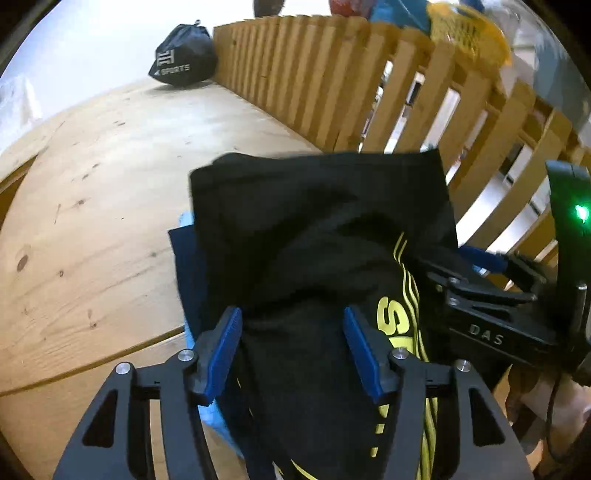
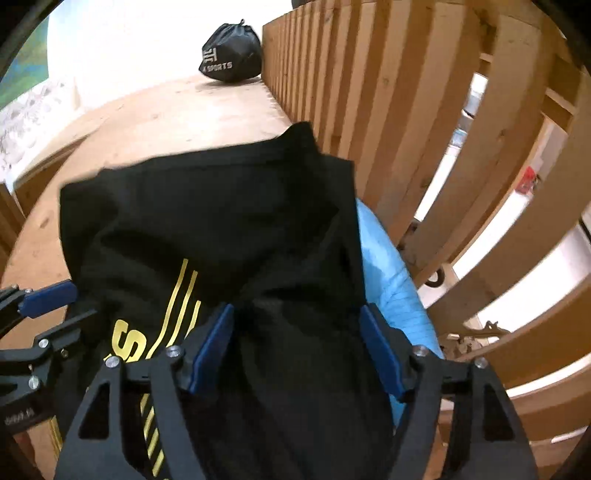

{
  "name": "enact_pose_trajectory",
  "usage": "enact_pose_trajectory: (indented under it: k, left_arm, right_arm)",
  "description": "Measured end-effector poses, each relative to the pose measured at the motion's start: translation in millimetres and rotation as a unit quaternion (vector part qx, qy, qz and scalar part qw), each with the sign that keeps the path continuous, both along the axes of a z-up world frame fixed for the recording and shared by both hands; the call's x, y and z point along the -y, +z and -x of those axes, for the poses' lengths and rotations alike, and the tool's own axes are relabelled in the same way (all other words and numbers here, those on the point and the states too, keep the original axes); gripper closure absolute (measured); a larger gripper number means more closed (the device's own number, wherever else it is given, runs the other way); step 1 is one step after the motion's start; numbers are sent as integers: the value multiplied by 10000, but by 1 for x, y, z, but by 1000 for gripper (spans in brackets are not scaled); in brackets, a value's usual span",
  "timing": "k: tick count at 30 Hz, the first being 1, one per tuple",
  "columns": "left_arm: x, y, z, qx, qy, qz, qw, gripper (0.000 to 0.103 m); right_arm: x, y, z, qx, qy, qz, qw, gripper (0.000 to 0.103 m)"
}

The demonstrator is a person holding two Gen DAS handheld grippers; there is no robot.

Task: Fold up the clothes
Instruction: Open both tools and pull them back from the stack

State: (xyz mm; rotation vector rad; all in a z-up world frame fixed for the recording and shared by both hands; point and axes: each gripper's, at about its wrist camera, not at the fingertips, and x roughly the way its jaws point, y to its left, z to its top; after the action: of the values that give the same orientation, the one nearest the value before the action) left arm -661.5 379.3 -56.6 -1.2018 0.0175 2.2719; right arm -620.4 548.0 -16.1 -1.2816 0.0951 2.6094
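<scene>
A black garment with yellow stripes and lettering [image 1: 317, 229] [image 2: 207, 221] lies folded on top of a pile with a dark blue garment [image 1: 184, 266] and a light blue garment [image 2: 391, 280] under it. My left gripper [image 1: 293, 343] is open, its blue pads on either side of a bunched ridge of the black cloth. My right gripper [image 2: 297, 343] is also open, astride the black cloth on the other side. Each gripper shows in the other's view, the right one [image 1: 480, 258] and the left one [image 2: 48, 299].
The pile sits on a pale wooden table [image 1: 92, 192] next to a slatted wooden railing [image 1: 332, 85] [image 2: 406, 110]. A dark drawstring sports bag [image 1: 184, 55] [image 2: 231, 51] stands at the table's far end. Coloured clothes [image 1: 461, 29] hang over the railing.
</scene>
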Motion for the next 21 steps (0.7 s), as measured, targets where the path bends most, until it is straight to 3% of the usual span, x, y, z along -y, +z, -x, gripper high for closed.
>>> enact_pose_trajectory:
  k: [4, 6, 10, 15, 19, 21]
  left_arm:
    - [30, 30, -28, -50, -97, -103, 9999, 48]
    - [53, 47, -57, -181, -202, 10, 9996, 41]
    - [100, 77, -125, -602, -306, 261, 9974, 39]
    - [171, 105, -245, -1119, -90, 303, 9932, 33]
    - [226, 121, -354, -1565, 37, 428, 9867, 29]
    - [254, 130, -409, -1787, 100, 490, 9826, 26]
  right_arm:
    - [1, 19, -33, -114, 105, -6, 9999, 33]
    - [6, 29, -57, -173, 143, -44, 9997, 33]
    - [31, 49, -124, -516, 315, 279, 9978, 33]
    - [63, 64, -228, -900, 660, 694, 9913, 33]
    - [121, 78, -341, -1193, 981, 553, 9865, 33]
    - [155, 70, -383, -1250, 1190, 435, 9840, 33]
